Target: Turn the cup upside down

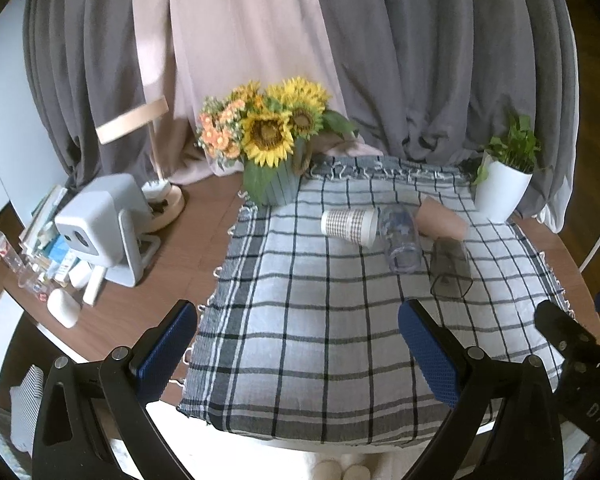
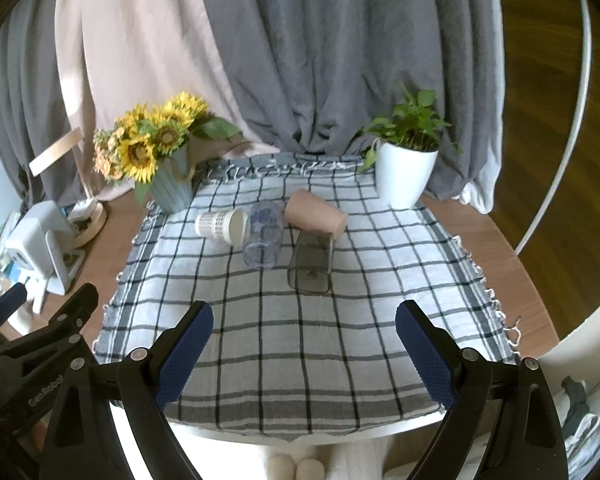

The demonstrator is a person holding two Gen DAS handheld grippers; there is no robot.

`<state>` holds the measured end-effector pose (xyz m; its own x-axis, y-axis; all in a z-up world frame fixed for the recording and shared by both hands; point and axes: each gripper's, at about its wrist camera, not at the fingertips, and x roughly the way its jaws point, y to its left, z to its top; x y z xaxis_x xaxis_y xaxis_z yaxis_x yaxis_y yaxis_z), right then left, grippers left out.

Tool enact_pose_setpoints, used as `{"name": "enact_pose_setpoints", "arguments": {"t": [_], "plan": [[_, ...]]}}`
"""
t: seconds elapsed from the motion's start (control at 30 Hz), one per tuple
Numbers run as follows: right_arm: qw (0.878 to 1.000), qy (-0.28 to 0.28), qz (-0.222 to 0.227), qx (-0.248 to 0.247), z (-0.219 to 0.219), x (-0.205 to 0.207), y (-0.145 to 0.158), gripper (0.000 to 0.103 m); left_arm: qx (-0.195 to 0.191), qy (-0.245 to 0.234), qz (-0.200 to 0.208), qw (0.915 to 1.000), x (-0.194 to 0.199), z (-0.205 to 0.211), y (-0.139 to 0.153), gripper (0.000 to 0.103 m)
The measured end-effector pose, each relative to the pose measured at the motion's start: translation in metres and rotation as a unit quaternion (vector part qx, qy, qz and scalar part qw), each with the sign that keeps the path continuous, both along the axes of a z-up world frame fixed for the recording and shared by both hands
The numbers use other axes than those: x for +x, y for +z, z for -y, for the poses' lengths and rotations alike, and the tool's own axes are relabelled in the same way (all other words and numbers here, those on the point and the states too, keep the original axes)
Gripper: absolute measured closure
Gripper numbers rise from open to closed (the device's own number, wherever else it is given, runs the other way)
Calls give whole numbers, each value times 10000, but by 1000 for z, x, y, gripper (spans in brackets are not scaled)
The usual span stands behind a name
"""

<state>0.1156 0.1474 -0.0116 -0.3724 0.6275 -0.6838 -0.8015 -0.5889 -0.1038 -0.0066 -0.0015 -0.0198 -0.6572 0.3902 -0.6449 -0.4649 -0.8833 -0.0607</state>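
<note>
Paper cup (image 2: 222,226) lies sideways at 11 o'clock, untouched; both grippers (image 1: 298,354) (image 2: 304,354) gape empty, so reaching comes next

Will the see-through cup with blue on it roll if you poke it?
Probably. The clear cup lies on its side and is round, so a sideways poke would likely roll it. It looks like thin plastic, so probably light. The paper cup sits close beside it and might stop it that way.
</note>
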Motion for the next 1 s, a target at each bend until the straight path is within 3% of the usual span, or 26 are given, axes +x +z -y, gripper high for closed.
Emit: {"name": "enact_pose_setpoints", "arguments": {"t": [0.27,0.53,0.77,1.0], "plan": [[9967,572,354,-455,-23,-38,-25,9,-150,230,501,9984,-29,-14,-20,0],[9880,1144,709,-753,-75,-96,-39,9,-192,1201,994,9876,-78,-27,-40,0],[9676,1942,1335,-905,-124,-165,-58,9,-253,1780,1423,9734,-119,-49,-61,0],[9345,2741,1998,-1080,-143,-239,-85,9,-387,2300,1848,9547,-158,-65,-83,0]]}}
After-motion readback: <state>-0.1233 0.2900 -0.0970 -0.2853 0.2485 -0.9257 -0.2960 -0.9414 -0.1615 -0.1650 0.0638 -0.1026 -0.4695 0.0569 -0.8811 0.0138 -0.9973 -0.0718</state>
